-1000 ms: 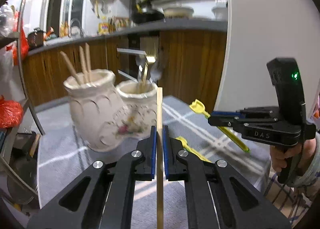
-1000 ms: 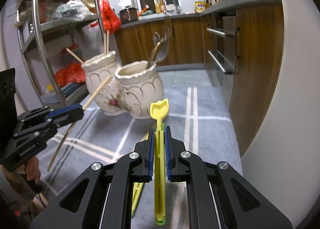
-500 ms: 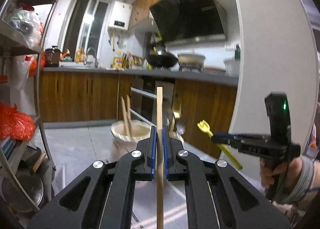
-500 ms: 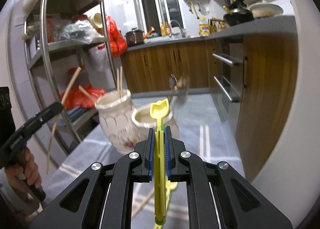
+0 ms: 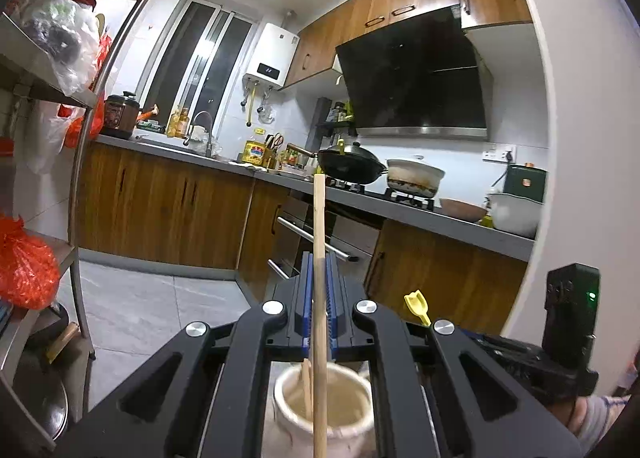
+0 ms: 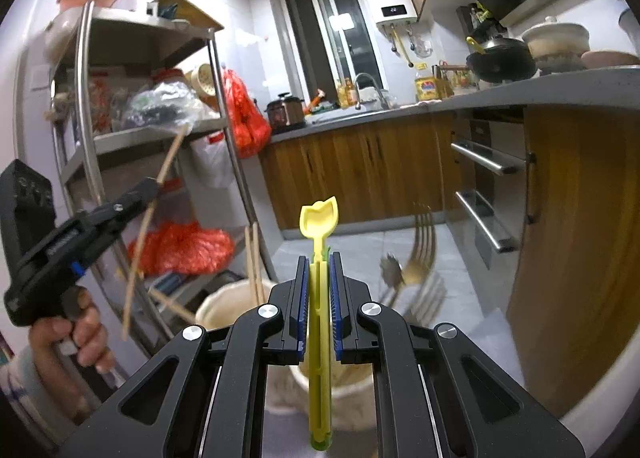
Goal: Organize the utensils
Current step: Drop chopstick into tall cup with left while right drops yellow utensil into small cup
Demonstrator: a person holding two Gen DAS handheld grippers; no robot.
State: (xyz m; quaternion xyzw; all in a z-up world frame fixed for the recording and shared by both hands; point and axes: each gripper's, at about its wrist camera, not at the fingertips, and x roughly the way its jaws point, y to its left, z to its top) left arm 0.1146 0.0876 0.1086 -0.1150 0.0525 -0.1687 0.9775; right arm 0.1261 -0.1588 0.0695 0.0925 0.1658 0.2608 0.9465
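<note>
Left gripper (image 5: 319,298): jaws clamped on a wooden chopstick (image 5: 319,242). Stick runs up between the blue pads, tip well above them, lower end off the bottom of the left wrist view. Right under it sits a white jar (image 5: 320,414), mouth showing between the gripper's arms, more chopsticks already inside.

Right gripper (image 6: 319,298): jaws tight on a yellow fork (image 6: 319,322), its small head poking up past the pads, handle end hanging below. Beneath it a second jar (image 6: 348,398), mostly hidden by the gripper. Metal forks and a spoon (image 6: 416,278) stand up near its right side, blurred, so can't tell for sure that they sit in that jar. The chopstick jar shows left of it with two sticks upright.

In the right wrist view the left gripper is at far left, a hand (image 6: 76,334) on its grip, chopstick slanted through the jaws, steel rack (image 6: 228,138) behind.

Step, as I read it: carry phase, both utensils lifted and brought over their jars, not dropped yet. Sorting by type seems the plan, chopsticks to one jar, forks to the other.

Next move likely needs: tip each utensil so the low end points into the mouth, lower it past the rim, then let the jaws go. Chopstick must miss the sticks already inside; the fork must clear the metal cutlery.
</note>
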